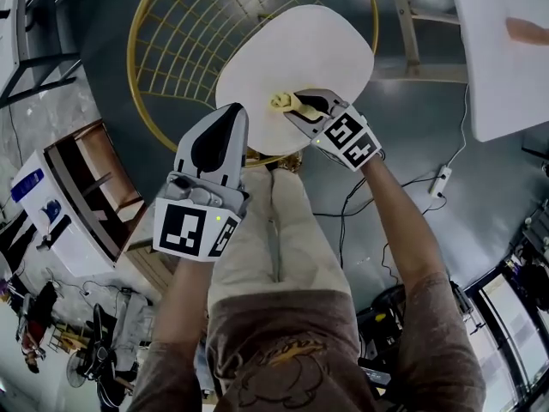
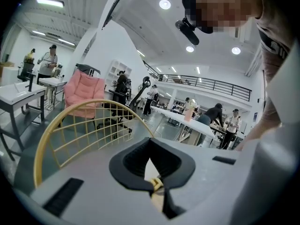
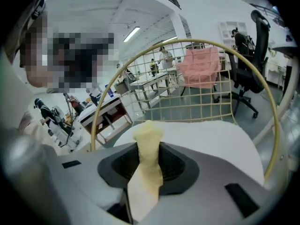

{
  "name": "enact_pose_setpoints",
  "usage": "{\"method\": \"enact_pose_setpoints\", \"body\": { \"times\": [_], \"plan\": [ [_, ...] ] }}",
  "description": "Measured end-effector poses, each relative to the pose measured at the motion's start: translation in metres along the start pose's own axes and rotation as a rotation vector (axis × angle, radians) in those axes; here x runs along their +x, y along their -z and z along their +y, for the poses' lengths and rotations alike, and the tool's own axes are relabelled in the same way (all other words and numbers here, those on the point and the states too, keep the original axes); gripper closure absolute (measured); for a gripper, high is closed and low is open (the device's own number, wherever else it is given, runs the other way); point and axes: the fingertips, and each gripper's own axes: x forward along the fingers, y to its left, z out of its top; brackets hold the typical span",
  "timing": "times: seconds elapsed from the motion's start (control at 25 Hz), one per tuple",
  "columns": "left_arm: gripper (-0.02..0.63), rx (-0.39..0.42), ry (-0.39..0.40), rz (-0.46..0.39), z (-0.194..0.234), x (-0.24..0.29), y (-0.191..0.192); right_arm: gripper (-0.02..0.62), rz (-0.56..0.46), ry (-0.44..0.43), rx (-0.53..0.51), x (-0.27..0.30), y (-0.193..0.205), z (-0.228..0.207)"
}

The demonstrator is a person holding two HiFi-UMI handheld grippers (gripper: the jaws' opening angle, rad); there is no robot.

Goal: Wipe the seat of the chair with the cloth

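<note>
Starting at far left in the head view: a low open cabinet (image 1: 90, 187) on the grey floor (image 1: 412, 136). Next, the chair's gold wire back (image 1: 193, 24) (image 2: 86, 125) (image 3: 197, 78), curving round the far side of the white seat (image 1: 300, 50) (image 3: 211, 135). Then the left claw (image 1: 233, 110) (image 2: 157, 184), held at the near left edge of that seat, closed to a thin slit between its black pads and gripping nothing. Just right of it, the yellow cloth (image 1: 283, 101) (image 3: 149, 135), bunched into a narrow roll over the near part of the seat and pinched in the right claw (image 1: 298, 106) (image 3: 147, 151), with its crumpled end poking out past the tips. Unclear whether cloth and seat touch. Further right, a white power strip (image 1: 442, 180) with its cable on the floor. At the far upper right, the corner of a white counter (image 1: 506, 75). Beyond the wire back, in both gripper views, a pink padded chair (image 2: 82, 90) (image 3: 201, 67).
</note>
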Motion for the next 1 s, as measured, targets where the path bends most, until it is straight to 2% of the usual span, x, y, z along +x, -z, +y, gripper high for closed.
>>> {"method": "enact_pose_setpoints", "body": {
  "times": [0.16, 0.36, 0.6, 1.0],
  "plan": [
    [0.597, 0.002, 0.008, 0.002, 0.000, 0.005, 0.000, 0.466, -0.029, 0.055, -0.045, 0.004, -0.037, -0.044],
    [0.597, 0.001, 0.006, 0.004, 0.007, 0.009, 0.000, 0.465, 0.019, 0.090, -0.080, 0.022, -0.057, -0.087],
    [0.597, -0.002, -0.009, 0.021, 0.024, 0.012, 0.006, 0.466, 0.112, 0.088, -0.157, 0.053, -0.056, -0.108],
    [0.597, -0.024, -0.021, 0.034, 0.044, 0.021, 0.011, 0.465, 0.161, 0.064, -0.117, 0.092, -0.042, -0.120]
  ]
}}
